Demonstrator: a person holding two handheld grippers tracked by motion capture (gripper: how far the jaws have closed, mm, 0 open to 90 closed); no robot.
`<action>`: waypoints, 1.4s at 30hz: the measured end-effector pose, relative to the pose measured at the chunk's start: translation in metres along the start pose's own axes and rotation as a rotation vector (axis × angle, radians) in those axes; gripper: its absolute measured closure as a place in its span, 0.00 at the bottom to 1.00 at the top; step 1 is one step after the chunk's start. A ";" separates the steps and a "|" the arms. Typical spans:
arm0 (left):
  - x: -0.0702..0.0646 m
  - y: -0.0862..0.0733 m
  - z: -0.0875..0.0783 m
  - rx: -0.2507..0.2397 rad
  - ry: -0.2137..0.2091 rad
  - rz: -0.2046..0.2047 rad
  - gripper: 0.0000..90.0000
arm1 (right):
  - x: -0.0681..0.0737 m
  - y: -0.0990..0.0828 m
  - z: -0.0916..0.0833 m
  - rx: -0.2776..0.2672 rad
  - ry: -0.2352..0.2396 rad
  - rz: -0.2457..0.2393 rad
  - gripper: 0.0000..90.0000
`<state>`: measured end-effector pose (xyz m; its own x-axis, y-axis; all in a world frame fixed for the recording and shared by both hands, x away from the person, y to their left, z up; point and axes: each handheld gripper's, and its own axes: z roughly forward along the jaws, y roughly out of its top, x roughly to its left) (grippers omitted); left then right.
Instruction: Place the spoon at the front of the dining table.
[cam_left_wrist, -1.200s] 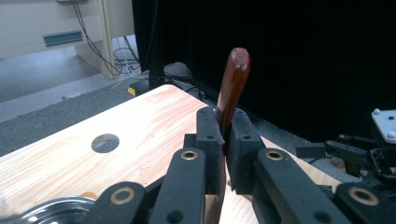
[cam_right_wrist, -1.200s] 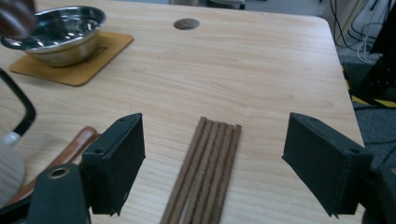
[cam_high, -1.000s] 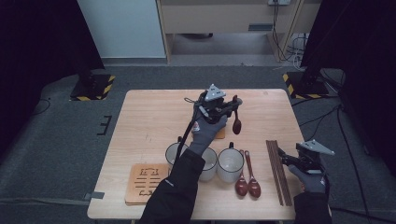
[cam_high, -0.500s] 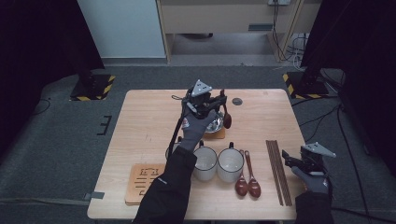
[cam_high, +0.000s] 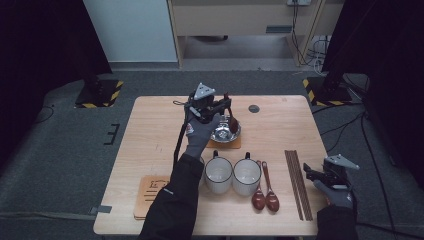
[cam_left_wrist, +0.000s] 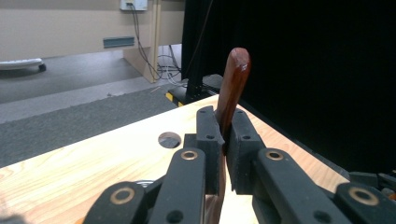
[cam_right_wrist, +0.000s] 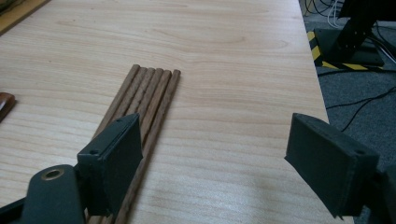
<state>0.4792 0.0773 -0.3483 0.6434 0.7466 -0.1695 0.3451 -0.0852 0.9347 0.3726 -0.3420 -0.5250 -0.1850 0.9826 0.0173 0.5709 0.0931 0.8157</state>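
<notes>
The left gripper (cam_high: 226, 103) is clamped on a wooden spoon (cam_left_wrist: 232, 88), its handle rising past the fingertips in the left gripper view. The high view adds what lies below them: the spoon's head hangs over a steel bowl (cam_high: 219, 135). The right gripper (cam_right_wrist: 215, 161) stands wide open and empty, chopsticks (cam_right_wrist: 144, 105) running under its left finger.

Spoon (cam_left_wrist: 232, 88) bowl hidden behind left gripper (cam_left_wrist: 224, 140); chopsticks (cam_right_wrist: 140, 112) cut off.
</notes>
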 end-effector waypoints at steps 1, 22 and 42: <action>0.002 0.000 0.000 -0.001 0.006 -0.002 0.93 | -0.001 -0.001 0.001 0.007 -0.006 0.004 0.20; 0.036 -0.006 0.001 -0.009 0.099 -0.045 0.93 | -0.007 -0.008 0.006 0.053 -0.022 0.007 0.20; 0.064 -0.017 0.010 0.010 0.141 -0.080 0.93 | -0.008 -0.009 0.007 0.087 -0.030 0.012 0.19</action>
<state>0.5209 0.1197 -0.3780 0.5113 0.8365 -0.1970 0.3984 -0.0276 0.9168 0.3750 -0.3494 -0.5364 -0.1542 0.9880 0.0080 0.6407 0.0938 0.7620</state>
